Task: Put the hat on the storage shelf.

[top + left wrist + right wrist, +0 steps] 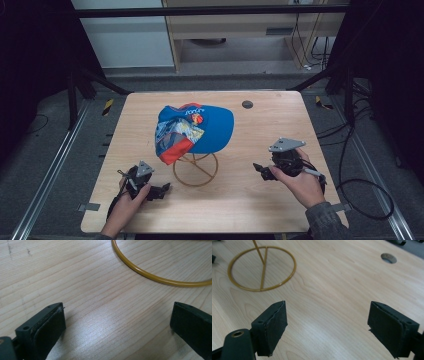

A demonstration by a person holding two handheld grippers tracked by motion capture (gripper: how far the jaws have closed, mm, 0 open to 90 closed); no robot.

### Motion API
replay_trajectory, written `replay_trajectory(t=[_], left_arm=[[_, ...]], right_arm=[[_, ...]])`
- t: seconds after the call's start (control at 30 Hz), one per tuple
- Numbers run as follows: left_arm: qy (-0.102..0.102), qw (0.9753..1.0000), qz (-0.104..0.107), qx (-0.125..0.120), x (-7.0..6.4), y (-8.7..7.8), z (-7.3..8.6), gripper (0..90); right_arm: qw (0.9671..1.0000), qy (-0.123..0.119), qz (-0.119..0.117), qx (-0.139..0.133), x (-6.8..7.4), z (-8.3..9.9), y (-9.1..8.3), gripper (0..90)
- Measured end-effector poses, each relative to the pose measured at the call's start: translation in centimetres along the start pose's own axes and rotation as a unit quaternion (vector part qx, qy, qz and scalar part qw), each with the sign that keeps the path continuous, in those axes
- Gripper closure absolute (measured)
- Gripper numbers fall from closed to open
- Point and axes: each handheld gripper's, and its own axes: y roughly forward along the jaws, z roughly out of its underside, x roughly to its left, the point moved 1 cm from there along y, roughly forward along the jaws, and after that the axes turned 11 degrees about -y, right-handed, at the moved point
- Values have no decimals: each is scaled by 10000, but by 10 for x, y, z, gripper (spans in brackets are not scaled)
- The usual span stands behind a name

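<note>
A: Where's the cap?

B: The blue cap (200,131) sits on a yellow wire stand (195,169) near the middle of the desk (260,195). It's tilted, with the brim to the right and a patterned panel with red and pale patches drooping at the lower left. There's lettering near the top, too small to read.

A: And the stand?

B: It has a round ring base resting flat on the wood, with a straight bar across it and a thin stem rising toward the cap. From the right gripper view the ring (262,268) lies up and to the left, well apart from the jaws. In the left gripper view an arc of the same ring (160,277) curves across the top, near but not touching.

A: How are the tongs?

B: The left tongs (162,190) are held low at the desk's front left, in the person's left hand (131,200), pointing right toward the ring base. Their jaws stand wide apart, released, with bare wood between them. The right tongs (260,169) are at the right side in the right hand (297,182), pointing left toward the stand, also spread wide and gripping nothing.

A: Anything else on the desk?

B: A small round hole (247,104) near the far edge, beyond the brim. The right gripper view shows it (388,258) at the upper right.
</note>
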Motion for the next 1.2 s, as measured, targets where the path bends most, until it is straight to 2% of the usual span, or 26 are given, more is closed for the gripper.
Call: replay_trajectory(t=[0.33, 0.5, 0.53, 0.7, 0.77, 0.93, 1.0, 1.1, 1.17, 1.2], left_arm=[[0, 10000, 1, 2, 0, 0, 0, 0], [-1, 10000, 1, 2, 0, 0, 0, 0], [1, 10000, -6, 8, 0, 0, 0, 0], [2, 10000, -5, 7, 0, 0, 0, 0], [-2, 10000, 3, 1, 0, 0, 0, 0], [-2, 10000, 0, 3, 0, 0, 0, 0], [-3, 10000, 0, 3, 0, 0, 0, 0], [-2, 10000, 1, 1, 0, 0, 0, 0], [-3, 10000, 1, -1, 0, 0, 0, 0], [-4, 10000, 0, 0, 0, 0, 0, 0]], right_arm=[[9997, 158, -132, 132, 12, 27, 19, 161], [9994, 222, -72, 254, 11, 38, 25, 158], [9988, 358, -37, 319, 9, 46, 29, 157], [9967, 623, 45, 527, 6, 60, 42, 142], [9954, 708, 73, 648, 5, 64, 47, 136], [9933, 863, 168, 756, 4, 72, 56, 111], [9932, 932, 222, 666, 5, 73, 57, 107], [9936, 913, 248, 610, 5, 75, 57, 97], [9941, 947, 359, 385, 7, 79, 59, 73], [9939, 960, 365, 393, 8, 79, 59, 73]])
